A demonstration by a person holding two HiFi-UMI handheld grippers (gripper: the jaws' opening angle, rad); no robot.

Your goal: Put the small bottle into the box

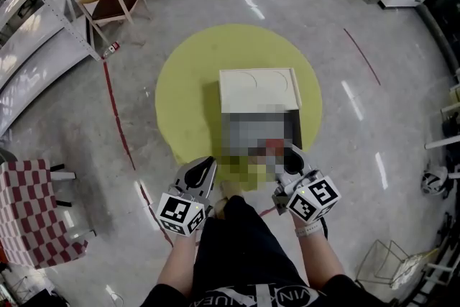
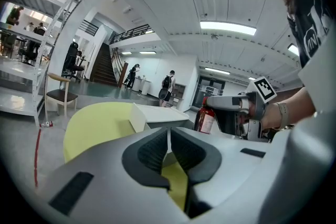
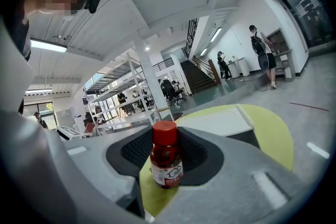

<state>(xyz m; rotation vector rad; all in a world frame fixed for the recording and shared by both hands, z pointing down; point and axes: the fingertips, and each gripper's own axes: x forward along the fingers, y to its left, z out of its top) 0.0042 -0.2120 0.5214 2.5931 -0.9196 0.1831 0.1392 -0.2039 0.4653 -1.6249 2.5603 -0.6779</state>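
Note:
The small bottle (image 3: 166,161), dark red with a red cap and a white label, stands upright between the jaws of my right gripper (image 3: 167,168), which is shut on it. In the left gripper view the bottle (image 2: 205,118) shows at the right gripper's tip, beside the box. The cream box (image 1: 259,88) lies on a round yellow mat (image 1: 188,83) on the floor; a mosaic patch hides its near part. My right gripper (image 1: 288,154) hovers at the box's near right corner. My left gripper (image 1: 208,165) is held level with it to the left, jaws closed and empty (image 2: 168,140).
A wooden chair (image 1: 115,2) and a metal shelving rack (image 1: 50,7) stand at the far left, with a small bottle on the floor (image 1: 110,49) between them. A checkered seat (image 1: 32,212) is near left. A wire stand (image 1: 392,261) sits near right.

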